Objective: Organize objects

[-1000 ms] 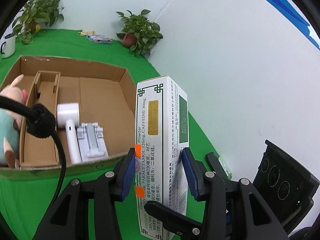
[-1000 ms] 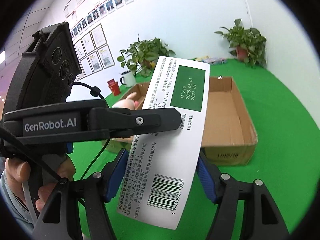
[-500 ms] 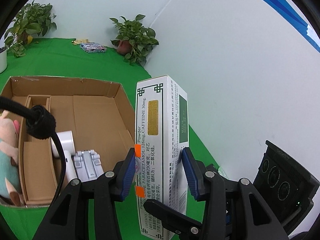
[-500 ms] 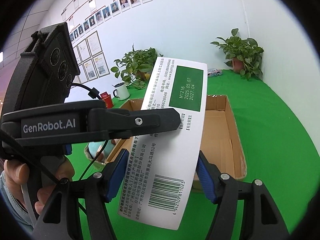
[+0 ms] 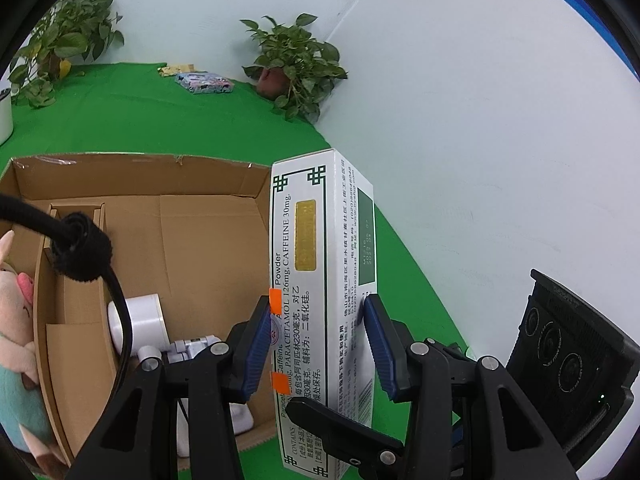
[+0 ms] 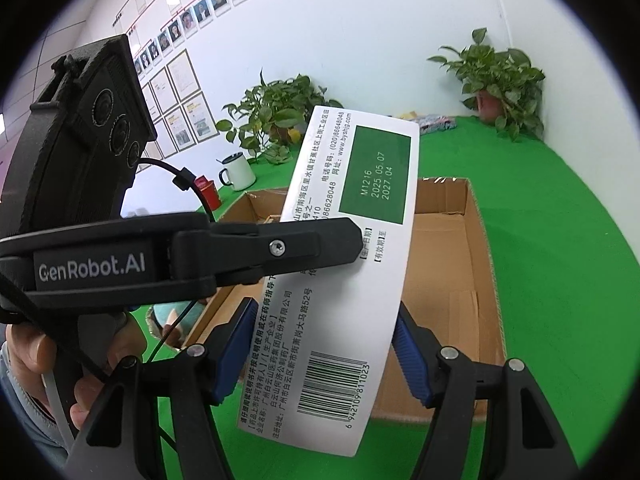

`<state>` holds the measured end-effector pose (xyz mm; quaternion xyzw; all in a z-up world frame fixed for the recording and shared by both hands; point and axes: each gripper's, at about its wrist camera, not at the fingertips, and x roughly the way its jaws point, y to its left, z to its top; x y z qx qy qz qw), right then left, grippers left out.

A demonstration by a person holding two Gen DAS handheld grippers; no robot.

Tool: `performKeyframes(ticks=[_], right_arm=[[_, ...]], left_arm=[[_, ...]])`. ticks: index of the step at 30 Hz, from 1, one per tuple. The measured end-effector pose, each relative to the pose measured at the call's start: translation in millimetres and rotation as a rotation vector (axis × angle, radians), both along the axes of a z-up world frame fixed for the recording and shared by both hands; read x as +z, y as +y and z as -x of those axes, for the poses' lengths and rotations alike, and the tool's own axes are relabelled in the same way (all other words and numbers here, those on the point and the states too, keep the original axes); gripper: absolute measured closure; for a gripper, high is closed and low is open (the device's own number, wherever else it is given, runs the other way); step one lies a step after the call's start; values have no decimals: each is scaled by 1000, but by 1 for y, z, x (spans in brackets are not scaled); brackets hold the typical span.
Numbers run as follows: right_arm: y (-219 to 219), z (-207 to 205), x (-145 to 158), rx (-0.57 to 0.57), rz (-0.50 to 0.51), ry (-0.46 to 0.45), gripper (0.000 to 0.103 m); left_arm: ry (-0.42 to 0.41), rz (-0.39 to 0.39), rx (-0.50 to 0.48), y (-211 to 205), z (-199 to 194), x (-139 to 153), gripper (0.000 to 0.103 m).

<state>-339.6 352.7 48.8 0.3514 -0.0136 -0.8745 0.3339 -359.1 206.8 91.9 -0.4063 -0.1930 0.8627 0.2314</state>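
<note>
A tall white medicine box (image 5: 320,248) with green trim stands upright between the blue pads of my left gripper (image 5: 316,304), which is shut on its narrow sides. My right gripper (image 6: 325,306) is shut on the same medicine box (image 6: 360,240) across its wide barcode face. One black finger of each gripper crosses in front of the box in the other's view. Behind and below sits an open cardboard carton (image 5: 140,158), and the medicine box hangs by its right wall. A hand (image 6: 24,344) holds the left gripper's handle.
The carton (image 6: 492,280) holds a plush pig (image 5: 16,320), a white roll (image 5: 140,316), a grey-white device (image 5: 192,350) and a cardboard divider (image 5: 44,280). On the green cloth are potted plants (image 5: 296,64), a colourful packet (image 5: 204,82), a mug (image 6: 238,170) and a red tin (image 6: 206,192). A white wall is close on the right.
Both grippers have carried the medicine box forward together. The carton has come closer and lower in both views, and its near wall has slid to the bottom edge. Neither grip has changed.
</note>
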Motion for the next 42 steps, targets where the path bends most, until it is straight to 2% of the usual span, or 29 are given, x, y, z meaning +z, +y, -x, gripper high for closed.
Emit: performKeyframes(ticks=[12, 26, 30, 35, 39, 42], right_arm=[[-5, 52, -37, 77, -70, -122, 38], [-9, 70, -87, 112, -129, -292, 38], [-7, 71, -89, 101, -143, -306, 38], [-5, 71, -89, 83, -173, -314, 38], [-2, 66, -94, 44, -239, -302, 38], [-5, 61, -97, 30, -264, -314, 38]], left_arm=[[-121, -19, 18, -6, 53, -65, 61], [-288, -9, 10, -4, 88, -141, 61], [-311, -34, 1, -4, 95, -151, 60], [-330, -27, -11, 0, 100, -159, 56], [-317, 18, 9, -2, 97, -156, 56], [-276, 58, 29, -9, 87, -143, 56]])
